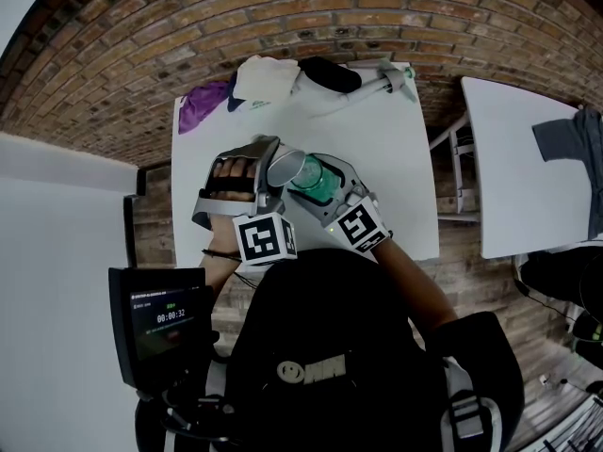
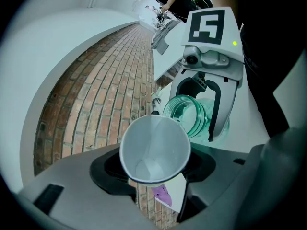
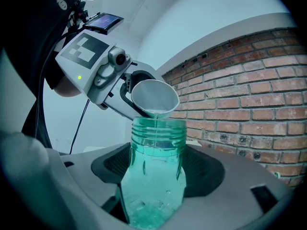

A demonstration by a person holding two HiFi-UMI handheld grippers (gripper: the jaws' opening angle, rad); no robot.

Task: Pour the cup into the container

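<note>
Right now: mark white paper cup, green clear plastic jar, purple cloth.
white paper cup [image 2: 154, 147], left gripper view, inner wall.
green clear plastic jar [image 3: 154, 181], right gripper view, body.
purple cloth [image 1: 203, 104], head view, centre.

We're seeing soft, even light, no hard shadows on the table [image 1: 396, 158]. Fisheye bends the bricks [image 1: 141, 55] badly and our corners go black; the jar [image 3: 153, 176] stays sharp.

1. I see my left gripper [image 2: 153, 176] and right gripper [image 3: 153, 195] packed close at the table's [image 1: 405, 186] near side, cup [image 2: 153, 147] tipped just above the green container's [image 3: 156, 166] mouth.
2. Purple cloth [image 1: 203, 104], white cloth [image 1: 262, 78] and a black bundle [image 1: 332, 73] block the far edge.
3. Bare table lies open between that clutter and the grippers, and out to the right.
</note>
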